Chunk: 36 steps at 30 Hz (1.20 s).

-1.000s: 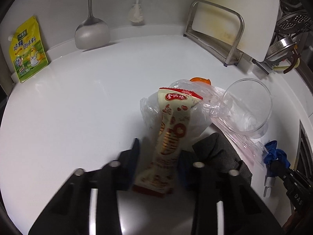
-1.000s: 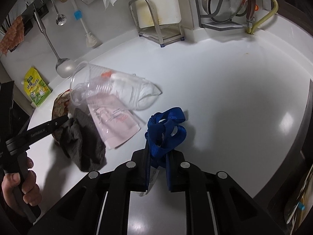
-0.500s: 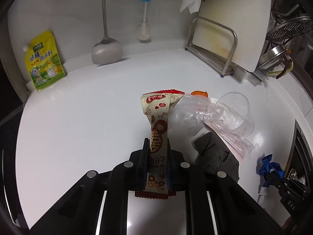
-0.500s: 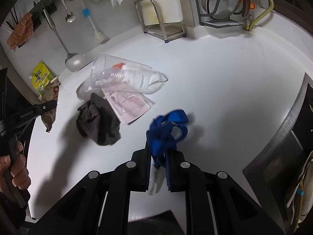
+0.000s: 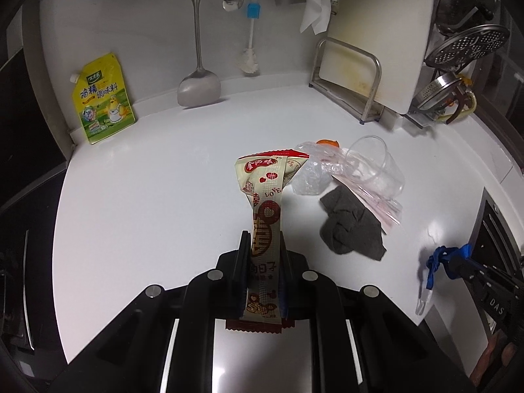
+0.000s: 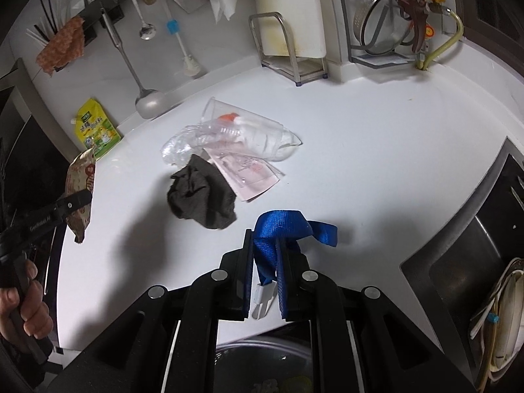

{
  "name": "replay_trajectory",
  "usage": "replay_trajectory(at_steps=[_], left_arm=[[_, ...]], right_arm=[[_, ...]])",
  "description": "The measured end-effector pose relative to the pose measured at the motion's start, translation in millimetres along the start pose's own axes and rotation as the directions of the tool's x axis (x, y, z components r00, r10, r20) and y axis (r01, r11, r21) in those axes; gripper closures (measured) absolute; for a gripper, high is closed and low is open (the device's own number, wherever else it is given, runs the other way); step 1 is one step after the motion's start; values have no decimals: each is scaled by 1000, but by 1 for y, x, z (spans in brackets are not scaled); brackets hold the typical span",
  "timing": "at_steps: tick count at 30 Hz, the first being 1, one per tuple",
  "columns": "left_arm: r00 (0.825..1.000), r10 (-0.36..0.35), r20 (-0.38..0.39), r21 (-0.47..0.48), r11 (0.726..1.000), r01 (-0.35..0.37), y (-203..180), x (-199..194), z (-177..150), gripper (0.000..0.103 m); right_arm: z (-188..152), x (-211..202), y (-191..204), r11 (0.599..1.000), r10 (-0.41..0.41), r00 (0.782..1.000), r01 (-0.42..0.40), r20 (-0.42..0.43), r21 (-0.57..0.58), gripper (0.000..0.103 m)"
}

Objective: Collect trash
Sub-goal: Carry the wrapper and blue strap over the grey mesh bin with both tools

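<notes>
Lifted higher off the white counter [image 5: 147, 196] than a second ago: left gripper [image 5: 262, 255] pinching snack wrapper [image 5: 267, 203] upright; right gripper [image 6: 265, 262] clamping blue strap [image 6: 278, 229], raised, near dark cloth [image 6: 199, 193].

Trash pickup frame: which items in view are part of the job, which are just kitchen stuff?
Job:
- snack wrapper, in left tongs
- blue strap, in right tongs
- dark rag
- clear cup
- pink pouch
- crumpled plastic bag

Lying about:
- yellow seasoning pouch
- ladle
- bottle brush
- cutting board
</notes>
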State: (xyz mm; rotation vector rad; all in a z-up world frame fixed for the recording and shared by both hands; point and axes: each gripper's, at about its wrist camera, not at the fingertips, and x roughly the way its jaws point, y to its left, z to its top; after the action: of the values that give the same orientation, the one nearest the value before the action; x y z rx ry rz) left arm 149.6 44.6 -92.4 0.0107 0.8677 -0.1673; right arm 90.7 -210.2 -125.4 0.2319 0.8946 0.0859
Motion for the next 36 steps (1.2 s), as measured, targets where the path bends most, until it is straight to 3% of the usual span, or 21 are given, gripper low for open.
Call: replay_trajectory(at_steps=[20,36], left_arm=[[1000,25,15,-18,1000,-25,-17,-69,-55,88],[998,-27,-57,-11,1000,27,-79,-98,-133,88]], right_arm=[[-35,-75,7,996,34,999,-32,17,-79,91],[-97,-111,-8,985,90,993,-99,-73,-139,91]])
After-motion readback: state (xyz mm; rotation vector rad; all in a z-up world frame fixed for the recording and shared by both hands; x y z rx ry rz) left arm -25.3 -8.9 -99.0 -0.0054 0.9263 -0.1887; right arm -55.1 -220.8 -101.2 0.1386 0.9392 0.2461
